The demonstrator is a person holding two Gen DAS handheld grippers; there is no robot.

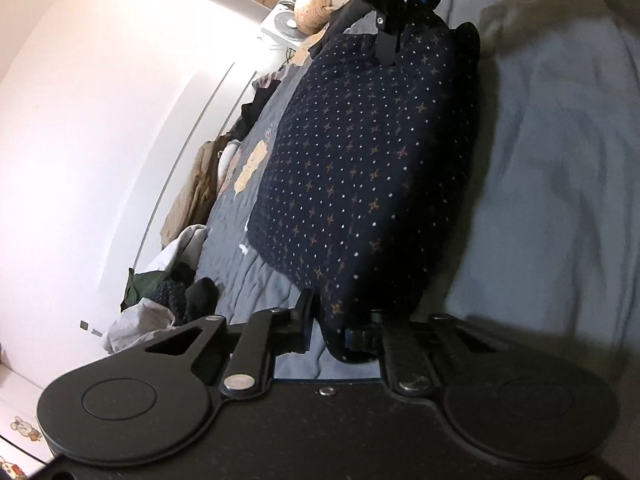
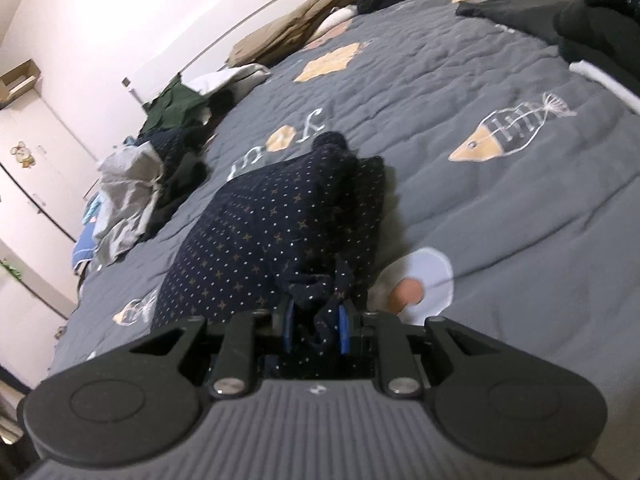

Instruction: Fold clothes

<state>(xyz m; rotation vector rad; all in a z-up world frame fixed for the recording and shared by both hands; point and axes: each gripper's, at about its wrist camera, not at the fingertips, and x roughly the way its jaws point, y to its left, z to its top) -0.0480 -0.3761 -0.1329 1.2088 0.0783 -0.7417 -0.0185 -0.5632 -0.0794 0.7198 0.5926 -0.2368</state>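
A navy garment with small dots and tan crosses (image 1: 360,168) lies folded lengthwise on the grey quilt (image 1: 560,160). My left gripper (image 1: 340,332) is at its near end; the jaws stand apart with the cloth's corner between them. My right gripper (image 2: 316,328) is shut on a bunched edge of the same garment (image 2: 256,232), its blue pads (image 2: 343,330) pinching the cloth. The right gripper also shows in the left wrist view (image 1: 390,46) at the garment's far end.
A pile of unfolded clothes (image 2: 132,184) lies at the bed's edge by the white wall, with a tan garment (image 2: 280,32) further along. Dark clothes (image 2: 592,28) lie at the far right. A white fan (image 1: 282,26) stands beyond the bed.
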